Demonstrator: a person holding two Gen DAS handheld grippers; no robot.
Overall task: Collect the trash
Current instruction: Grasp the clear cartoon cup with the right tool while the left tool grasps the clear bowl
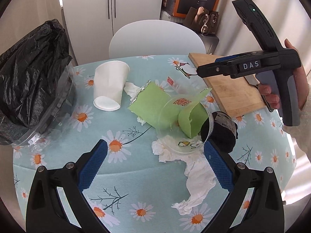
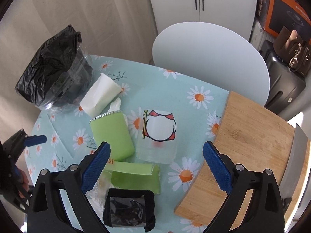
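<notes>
Trash lies on a round table with a daisy cloth. A white paper cup lies on its side, also in the right wrist view. A clear plastic cup lies tipped with green paper in and under it; it also shows in the right wrist view. Crumpled white tissue and a black sleeve lie beside it. A clear bin lined with a black bag stands at the left. My left gripper is open above the tissue. My right gripper is open above the clear cup.
A bamboo cutting board lies at the table's right, with a knife blade on it. A white chair stands behind the table. Cabinets, a suitcase and a boxed item are behind it.
</notes>
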